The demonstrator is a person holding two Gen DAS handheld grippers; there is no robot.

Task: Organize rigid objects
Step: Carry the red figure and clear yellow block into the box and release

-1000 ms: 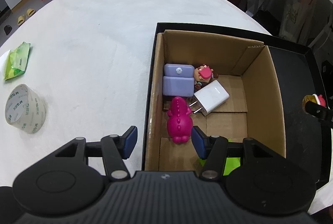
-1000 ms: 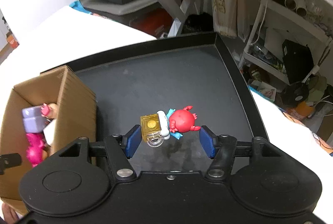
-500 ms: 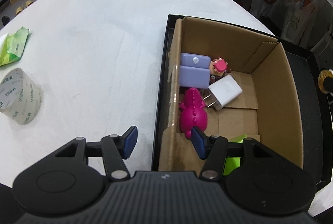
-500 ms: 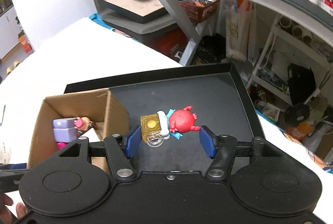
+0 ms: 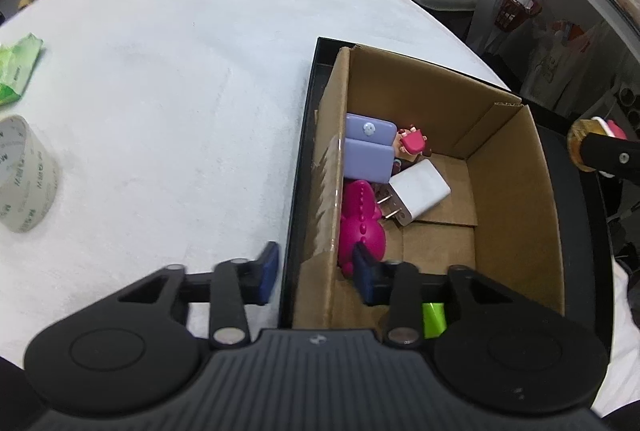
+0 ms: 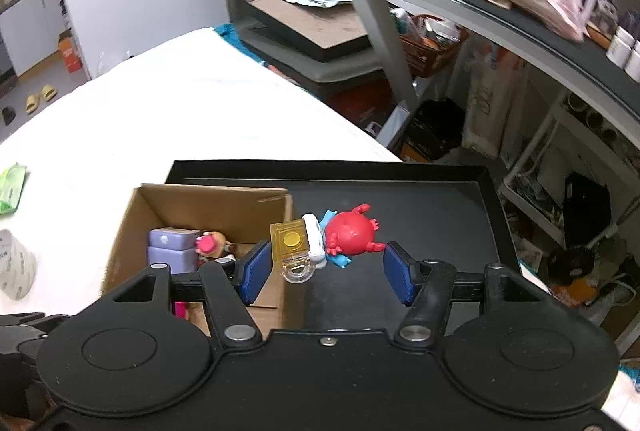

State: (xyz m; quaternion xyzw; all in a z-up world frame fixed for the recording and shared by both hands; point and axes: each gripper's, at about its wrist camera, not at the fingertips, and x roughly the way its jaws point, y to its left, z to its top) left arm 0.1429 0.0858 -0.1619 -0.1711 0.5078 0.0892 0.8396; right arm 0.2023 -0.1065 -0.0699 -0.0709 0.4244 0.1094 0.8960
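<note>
While a red crab toy (image 6: 352,234) with its yellow block (image 6: 290,239) is carried between the parted fingers of the right gripper (image 6: 326,268), the unclenched, empty left gripper (image 5: 316,273) is held straddling the cardboard box's (image 5: 516,191) near wall, beyond which a magenta dinosaur (image 5: 360,219) and white charger (image 5: 418,193) are seen

both grippers look alike: the left gripper (image 5: 316,273) shows a matte black ribbed housing with a small pale logo, two round black discs either side, and silver screws on the black finger arms. blue pads (image 5: 267,273) tip each finger. the right gripper (image 6: 326,273) has a smooth black body, one centre screw, and blue pads (image 6: 398,273) too.
</note>
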